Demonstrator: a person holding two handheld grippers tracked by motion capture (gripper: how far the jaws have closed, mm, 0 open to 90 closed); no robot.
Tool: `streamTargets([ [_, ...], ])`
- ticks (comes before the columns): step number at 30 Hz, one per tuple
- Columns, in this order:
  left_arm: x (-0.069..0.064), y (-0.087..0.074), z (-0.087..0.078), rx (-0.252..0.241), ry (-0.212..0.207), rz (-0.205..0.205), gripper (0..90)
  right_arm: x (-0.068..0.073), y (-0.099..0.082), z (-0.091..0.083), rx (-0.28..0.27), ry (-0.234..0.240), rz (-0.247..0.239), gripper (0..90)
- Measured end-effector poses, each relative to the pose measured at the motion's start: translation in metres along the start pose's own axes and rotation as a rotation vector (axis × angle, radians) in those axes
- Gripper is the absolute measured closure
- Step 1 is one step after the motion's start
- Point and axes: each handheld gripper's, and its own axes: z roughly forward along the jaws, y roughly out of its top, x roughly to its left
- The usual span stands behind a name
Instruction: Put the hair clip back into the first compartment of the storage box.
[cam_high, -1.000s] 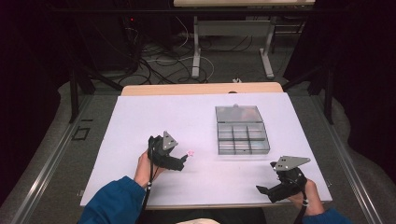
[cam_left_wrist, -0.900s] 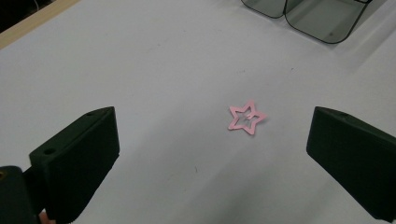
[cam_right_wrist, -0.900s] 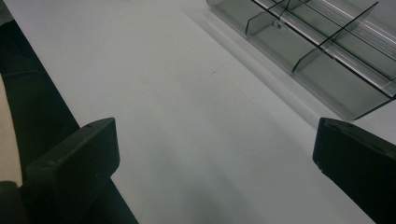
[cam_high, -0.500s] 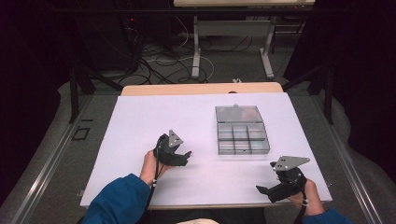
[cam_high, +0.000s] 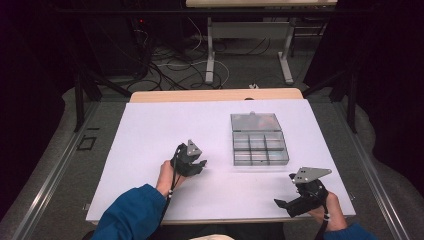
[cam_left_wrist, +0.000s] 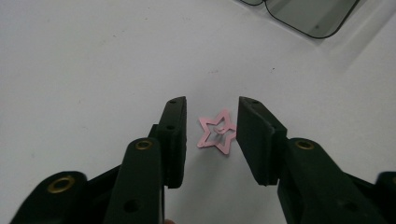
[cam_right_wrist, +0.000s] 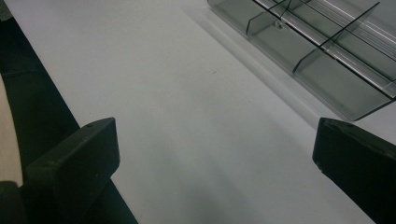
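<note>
Since a second ago my left hand-held gripper (cam_left_wrist: 209, 135) has slid rightward and lower over the bench (cam_high: 150, 130), its jaws just closing in around the pink star (cam_left_wrist: 216, 132); that star lies flat on the white surface between them, the right jaw at its edge, the left just apart, so nothing is gripped yet; my right hand-held gripper (cam_right_wrist: 215, 158) rests spread wide near the front edge, beside the clear divided box (cam_high: 259, 140).
</note>
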Motion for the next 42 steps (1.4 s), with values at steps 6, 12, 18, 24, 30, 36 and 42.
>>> streamTargets([
  [6, 0.001, 0.0, 0.006, 0.019, -0.013, -0.013, 74.1, 0.001, 0.0, 0.0, 0.005, -0.001, 0.003, 0.2],
  [12, 0.001, 0.001, 0.011, 0.034, -0.023, -0.007, 77.5, 0.001, 0.0, 0.0, 0.014, 0.006, 0.008, 0.2],
  [18, 0.0, 0.0, 0.015, 0.044, -0.026, -0.005, 80.1, 0.001, 0.0, 0.0, 0.013, 0.007, 0.007, 0.2],
  [24, -0.002, -0.001, 0.017, 0.049, -0.026, 0.003, 82.7, 0.001, 0.0, 0.0, 0.015, 0.006, 0.008, 0.2],
  [30, -0.006, -0.001, 0.017, 0.048, -0.02, 0.029, 87.1, 0.001, 0.0, 0.001, 0.008, 0.0, 0.005, 0.2],
  [36, -0.005, -0.001, 0.015, 0.036, -0.028, 0.032, 89.4, 0.001, 0.0, 0.0, 0.013, 0.004, 0.005, 0.2],
  [42, -0.004, -0.001, 0.014, 0.04, -0.037, 0.033, 90.0, 0.001, 0.0, 0.0, 0.012, 0.003, 0.005, 0.2],
])
